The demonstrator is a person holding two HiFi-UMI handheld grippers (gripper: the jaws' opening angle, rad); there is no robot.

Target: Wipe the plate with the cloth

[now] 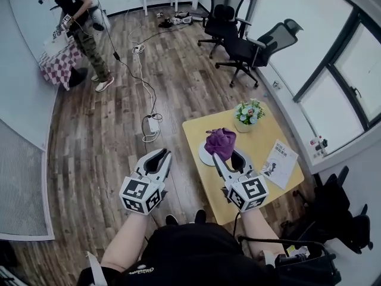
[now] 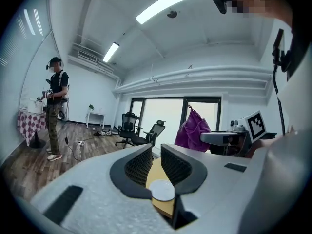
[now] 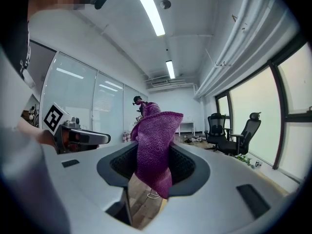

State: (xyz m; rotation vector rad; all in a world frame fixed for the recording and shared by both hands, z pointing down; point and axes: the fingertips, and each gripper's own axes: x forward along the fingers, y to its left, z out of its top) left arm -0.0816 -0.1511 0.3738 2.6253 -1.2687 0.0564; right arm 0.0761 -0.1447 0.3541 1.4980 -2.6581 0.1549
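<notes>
The right hand-held gripper [image 1: 228, 157] pinches the cloth [image 1: 221, 142], but the left hand-held gripper [image 1: 157, 158], barely parted, holds nothing, so the unsteadied plate [image 1: 204, 155] may skid off the surface [image 1: 262, 134].

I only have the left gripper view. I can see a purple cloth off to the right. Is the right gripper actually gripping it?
Observer: Yes. The right gripper view shows the right gripper shut on the cloth.
Operator: Is it on the plate?
Observer: In the head view the cloth hangs over the plate; I cannot tell whether they touch.
Operator: What else is on the table?
Observer: A flower pot and a booklet, both to the plate's right.
</notes>
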